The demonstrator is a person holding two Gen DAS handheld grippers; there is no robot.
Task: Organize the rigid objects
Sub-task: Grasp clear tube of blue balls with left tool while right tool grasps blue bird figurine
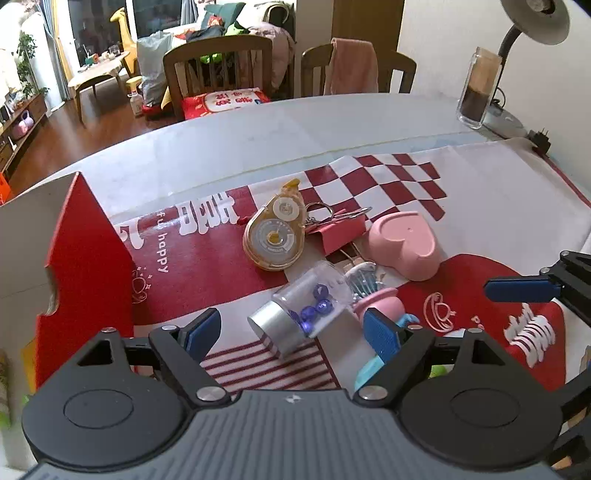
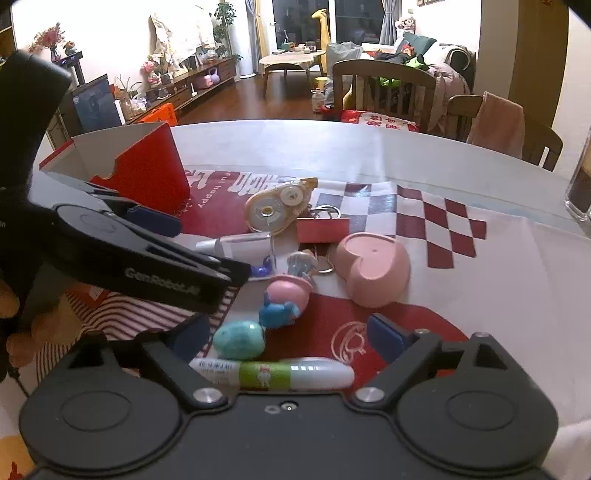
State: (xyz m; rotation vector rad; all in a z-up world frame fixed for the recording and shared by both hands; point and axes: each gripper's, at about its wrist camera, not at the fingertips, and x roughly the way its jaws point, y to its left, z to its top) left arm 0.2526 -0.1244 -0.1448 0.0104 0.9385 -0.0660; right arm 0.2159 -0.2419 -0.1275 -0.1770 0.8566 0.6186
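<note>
A clear vial with a silver cap and blue beads [image 1: 299, 310] lies on its side between the open fingers of my left gripper [image 1: 291, 332]; it also shows in the right wrist view [image 2: 243, 245]. Beyond it lie a yellow correction-tape dispenser [image 1: 275, 236], a red binder clip [image 1: 341, 232] and a pink heart-shaped dish [image 1: 404, 243]. My right gripper [image 2: 291, 339] is open over a teal egg [image 2: 239, 339], a blue and pink toy [image 2: 282, 299] and a white glue tube [image 2: 273, 373]. A red open box [image 1: 79, 254] stands at the left.
The objects lie on a red and white printed cloth [image 1: 406, 177] on a pale table [image 1: 258, 136]. A glass jar [image 1: 478, 88] and a desk lamp [image 1: 535, 22] stand at the far right. Two wooden chairs [image 1: 218, 74] stand behind the table.
</note>
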